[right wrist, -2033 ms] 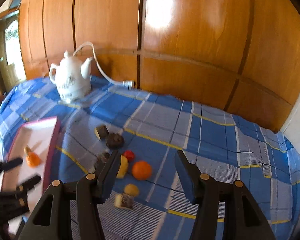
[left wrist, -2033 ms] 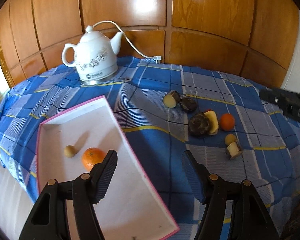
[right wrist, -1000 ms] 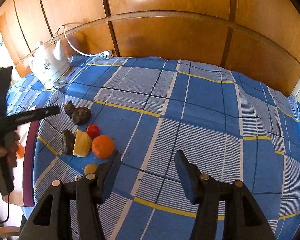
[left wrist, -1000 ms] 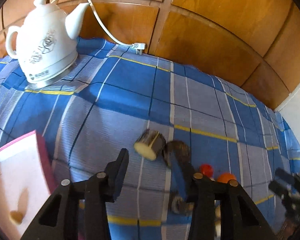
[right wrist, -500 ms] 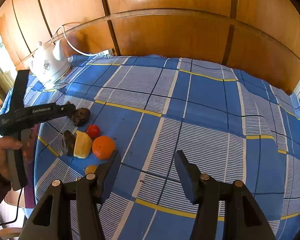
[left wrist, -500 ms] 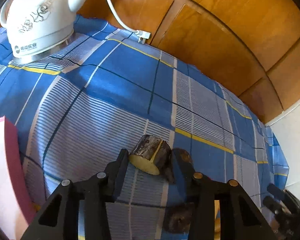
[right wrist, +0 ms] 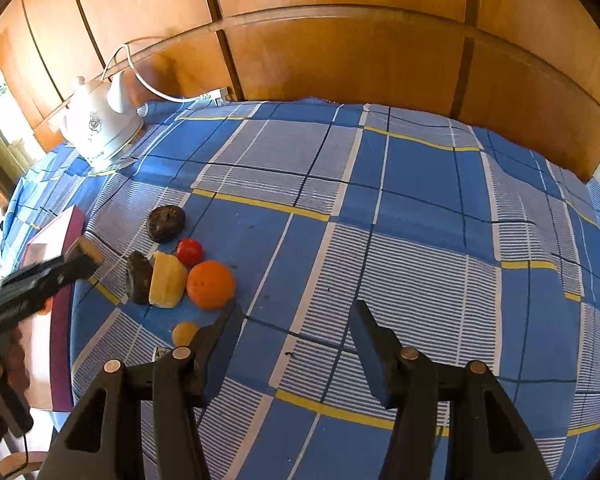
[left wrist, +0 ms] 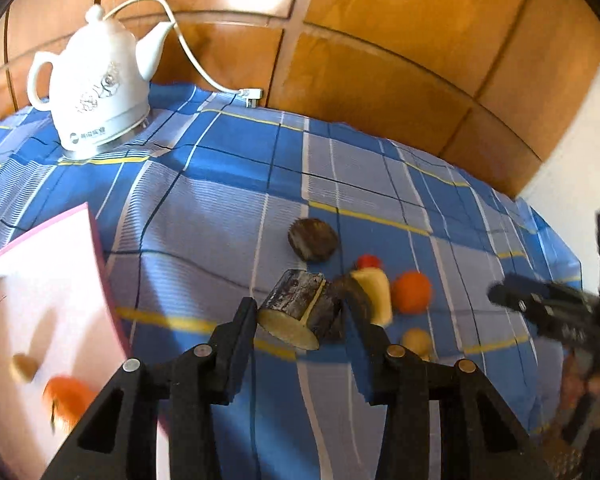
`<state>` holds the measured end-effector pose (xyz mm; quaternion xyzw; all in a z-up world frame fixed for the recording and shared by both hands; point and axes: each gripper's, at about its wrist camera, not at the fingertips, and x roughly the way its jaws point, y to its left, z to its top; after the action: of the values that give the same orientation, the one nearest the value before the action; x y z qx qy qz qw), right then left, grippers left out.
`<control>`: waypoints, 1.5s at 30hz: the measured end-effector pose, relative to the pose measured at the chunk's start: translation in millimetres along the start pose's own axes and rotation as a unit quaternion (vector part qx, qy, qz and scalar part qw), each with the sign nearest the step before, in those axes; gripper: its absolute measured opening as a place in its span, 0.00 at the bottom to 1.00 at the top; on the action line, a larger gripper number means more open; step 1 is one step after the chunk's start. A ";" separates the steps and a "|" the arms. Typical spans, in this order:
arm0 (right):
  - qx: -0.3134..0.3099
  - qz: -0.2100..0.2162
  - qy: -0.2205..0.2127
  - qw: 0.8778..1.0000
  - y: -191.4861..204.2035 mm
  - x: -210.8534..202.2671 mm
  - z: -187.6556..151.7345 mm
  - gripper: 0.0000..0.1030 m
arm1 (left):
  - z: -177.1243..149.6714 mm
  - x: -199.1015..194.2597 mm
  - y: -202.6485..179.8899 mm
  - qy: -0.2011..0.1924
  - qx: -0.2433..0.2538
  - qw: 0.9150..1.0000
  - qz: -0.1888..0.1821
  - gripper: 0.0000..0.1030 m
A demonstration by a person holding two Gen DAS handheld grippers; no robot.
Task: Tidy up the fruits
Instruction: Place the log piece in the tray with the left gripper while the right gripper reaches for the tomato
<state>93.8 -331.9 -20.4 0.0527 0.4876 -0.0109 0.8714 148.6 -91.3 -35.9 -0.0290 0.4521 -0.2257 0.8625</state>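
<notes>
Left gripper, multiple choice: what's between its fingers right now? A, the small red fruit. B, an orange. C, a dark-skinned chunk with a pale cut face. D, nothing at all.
C: the left gripper is clamped on the dark-skinned chunk, lifted off the cloth, while the orange and the small red fruit lie on the blue checked cloth.

Black plastic left gripper [left wrist: 300,320], right gripper [right wrist: 294,326], blue-padded fingers [right wrist: 366,336], silver rivets
</notes>
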 end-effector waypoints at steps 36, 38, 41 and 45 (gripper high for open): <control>0.041 0.096 0.071 0.992 75.2 86.9 51.4 0.32 | -89.7 -107.4 142.8 -0.076 -0.114 0.974 0.179 0.43; 0.044 0.098 0.082 0.991 76.5 93.1 56.5 0.32 | -87.4 -110.0 148.7 -0.080 -0.121 0.972 0.184 0.43; 0.050 0.097 0.092 0.990 76.9 96.8 60.7 0.32 | -79.4 -114.8 158.0 -0.090 -0.132 0.970 0.183 0.43; 0.067 0.092 0.100 0.988 70.9 101.4 60.2 0.32 | -63.1 -111.4 165.3 -0.096 -0.130 0.969 0.187 0.43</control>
<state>203.0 -264.3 -69.7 0.1569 0.5635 0.0423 0.8100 104.1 112.8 -29.7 -0.0771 0.3904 0.0046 0.9174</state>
